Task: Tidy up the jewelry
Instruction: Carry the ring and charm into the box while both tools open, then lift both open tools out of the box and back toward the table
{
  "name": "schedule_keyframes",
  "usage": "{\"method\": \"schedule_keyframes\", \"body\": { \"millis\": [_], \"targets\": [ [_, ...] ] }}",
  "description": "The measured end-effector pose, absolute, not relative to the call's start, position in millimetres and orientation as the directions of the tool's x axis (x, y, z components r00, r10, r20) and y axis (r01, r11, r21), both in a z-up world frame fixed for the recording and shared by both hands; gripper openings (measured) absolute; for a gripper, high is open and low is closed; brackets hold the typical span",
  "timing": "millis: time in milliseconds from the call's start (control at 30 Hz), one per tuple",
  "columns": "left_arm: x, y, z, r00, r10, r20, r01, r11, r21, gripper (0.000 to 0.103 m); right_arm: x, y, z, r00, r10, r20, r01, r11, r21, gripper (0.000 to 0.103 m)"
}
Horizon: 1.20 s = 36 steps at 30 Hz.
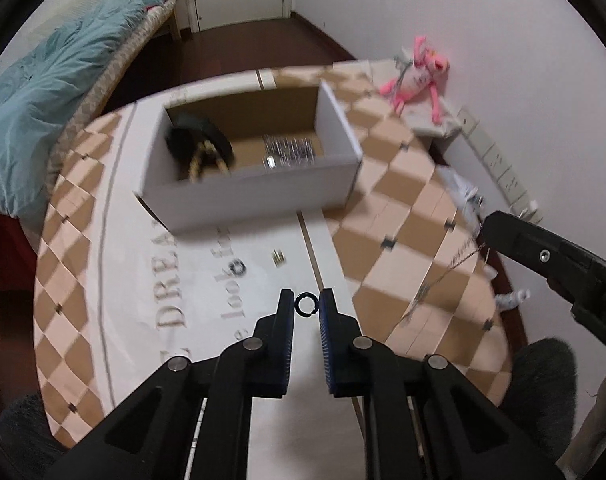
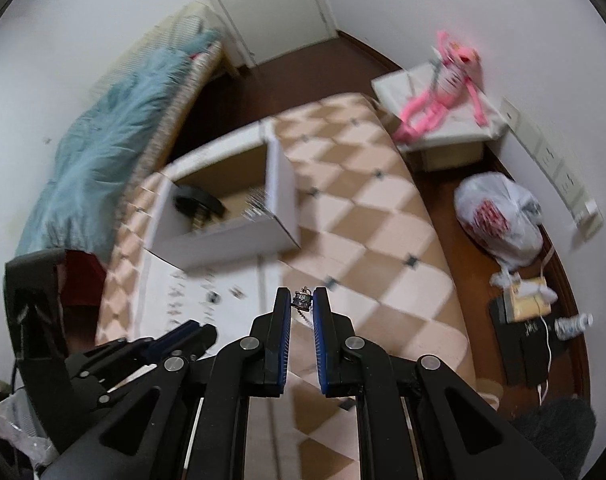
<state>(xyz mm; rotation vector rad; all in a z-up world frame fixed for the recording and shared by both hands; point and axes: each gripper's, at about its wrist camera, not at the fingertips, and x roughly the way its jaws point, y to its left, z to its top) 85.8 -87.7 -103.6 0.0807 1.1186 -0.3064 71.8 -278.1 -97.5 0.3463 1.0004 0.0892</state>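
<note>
- The left gripper [image 1: 307,304] is clamped on a small black ring [image 1: 306,304], pinched by its outer edge right at the fingertips. That grip looks chosen so the ring sits clear of the pads and can drop cleanly when the fingers part.
- The right gripper [image 2: 301,300] is closed on the clasp end of a thin silver chain [image 2: 303,299]. In the left wrist view the chain [image 1: 443,276] hangs down from it in a loose line, so it is held high, probably to keep it from dragging or tangling on the cloth.
- Both grippers are raised above the checkered tablecloth [image 1: 403,184], short of the box and well apart from each other, the right one off to the right side.
- The white cardboard box [image 1: 247,192] stands open ahead of them. It already holds a dark bundle with a yellowish cord [image 1: 199,148] on the left and something silvery [image 1: 287,150] on the right; blur hides what exactly.
- 2 small pieces remain on the white printed strip just before the box: another black ring [image 1: 237,267] and a small gold-coloured item [image 1: 279,258].
- My reading: both held pieces are on their way to the box, and the 2 on the cloth remain to be collected, so the sorting is partly done.
- The pink plush toy [image 1: 415,80] by the wall plays no part.
</note>
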Motion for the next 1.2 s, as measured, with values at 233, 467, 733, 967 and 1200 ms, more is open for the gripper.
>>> {"method": "schedule_keyframes", "body": {
  "millis": [233, 467, 733, 967, 1200],
  "targets": [
    [125, -66, -52, 0.453, -0.244, -0.857, 0.255, 0.957, -0.138, 0.010, 118, -268, -23, 0.608, 0.299, -0.735, -0.021, 0.932, 0.363, 0.011],
    [178, -44, -40, 0.455, -0.263, -0.851, 0.212, 0.960, -0.183, 0.010, 190, -247, -6, 0.583, 0.323, -0.745, -0.076, 0.935, 0.346, 0.011],
    [231, -42, -82, 0.321, -0.296, -0.899, 0.186, 0.951, -0.247, 0.010, 249, -223, -66, 0.430, 0.316, -0.846, -0.069, 0.945, 0.318, 0.011],
    [259, -47, -102, 0.246, -0.310, -0.919, 0.156, 0.948, -0.278, 0.010, 282, -227, -104, 0.360, 0.296, -0.885, -0.037, 0.952, 0.304, 0.012],
    [275, -44, -95, 0.271, -0.261, -0.927, 0.126, 0.964, -0.235, 0.032, 304, -231, -126, 0.275, 0.283, -0.919, -0.019, 0.957, 0.289, 0.013]
  ]
}}
